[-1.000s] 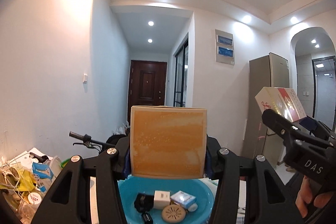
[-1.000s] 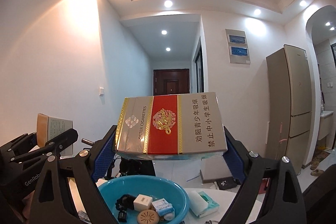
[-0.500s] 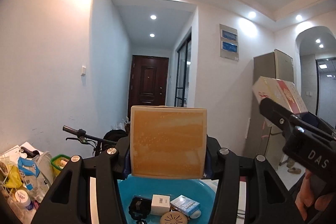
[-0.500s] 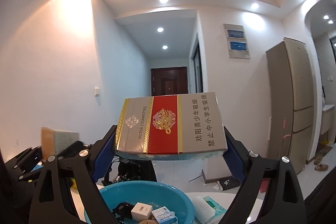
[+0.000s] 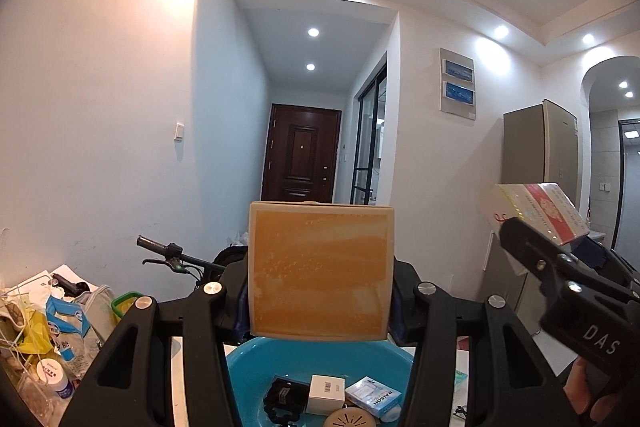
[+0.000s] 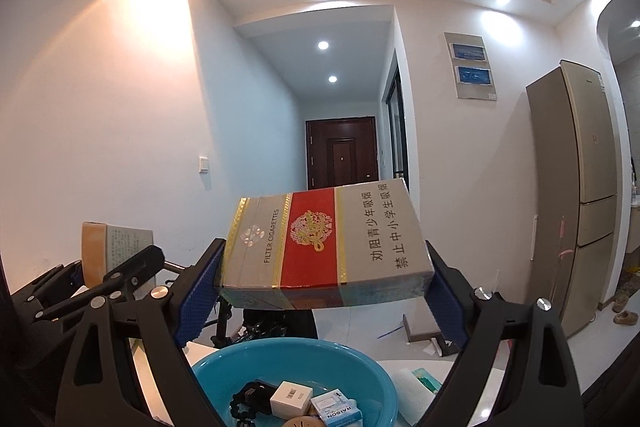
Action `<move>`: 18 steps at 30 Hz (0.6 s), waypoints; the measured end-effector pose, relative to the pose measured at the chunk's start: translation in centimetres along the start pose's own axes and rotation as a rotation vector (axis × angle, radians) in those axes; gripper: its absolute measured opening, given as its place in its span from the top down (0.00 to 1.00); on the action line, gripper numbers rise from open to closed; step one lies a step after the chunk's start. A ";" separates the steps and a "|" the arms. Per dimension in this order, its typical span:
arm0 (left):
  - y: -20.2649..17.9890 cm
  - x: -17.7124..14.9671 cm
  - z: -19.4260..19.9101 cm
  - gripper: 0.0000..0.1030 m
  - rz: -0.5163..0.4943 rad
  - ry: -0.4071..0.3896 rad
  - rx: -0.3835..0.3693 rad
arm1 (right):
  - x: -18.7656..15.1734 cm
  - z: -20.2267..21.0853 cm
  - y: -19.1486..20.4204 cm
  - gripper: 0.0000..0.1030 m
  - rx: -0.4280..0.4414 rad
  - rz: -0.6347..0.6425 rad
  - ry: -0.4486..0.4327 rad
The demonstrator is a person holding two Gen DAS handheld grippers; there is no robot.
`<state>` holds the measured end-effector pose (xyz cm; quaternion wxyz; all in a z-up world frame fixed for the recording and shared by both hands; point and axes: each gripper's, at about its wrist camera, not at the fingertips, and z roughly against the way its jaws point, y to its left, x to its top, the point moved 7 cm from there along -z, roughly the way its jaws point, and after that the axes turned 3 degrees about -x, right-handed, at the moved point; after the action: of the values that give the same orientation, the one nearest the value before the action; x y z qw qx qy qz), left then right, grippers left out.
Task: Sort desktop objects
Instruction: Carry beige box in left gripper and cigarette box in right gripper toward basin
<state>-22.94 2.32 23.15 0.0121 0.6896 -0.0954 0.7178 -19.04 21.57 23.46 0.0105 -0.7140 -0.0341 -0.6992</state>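
My left gripper is shut on an orange-faced square box and holds it in the air above a blue basin. My right gripper is shut on a silver and red cigarette carton, tilted, above the same basin. The basin holds a small white box, a blue and white box, a black beaded item and a round tan disc. The right gripper with the carton shows at the right of the left wrist view. The left gripper's box shows at the left of the right wrist view.
A heap of packets, bottles and bags lies at the left. A bicycle handlebar sits behind the table. A white tissue pack lies right of the basin on the white table. A fridge stands at the right.
Both grippers have risen and tilted up with their boxes held; the basin sits lower in both views. The carton now tilts more in the right gripper.
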 end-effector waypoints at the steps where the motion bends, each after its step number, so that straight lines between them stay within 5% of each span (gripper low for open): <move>1: 0.1 0.0 0.0 0.48 0.004 0.003 -0.003 | 0.1 -0.1 -0.2 0.13 -0.001 -0.002 0.000; 18: 2.0 -1.2 -2.7 0.48 0.025 0.066 0.007 | -0.2 -1.8 -2.0 0.13 -0.070 -0.042 0.018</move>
<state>-25.83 0.86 21.58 0.0038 0.6642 -0.1013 0.7407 -20.94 23.43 23.20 -0.0288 -0.7069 -0.0248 -0.7063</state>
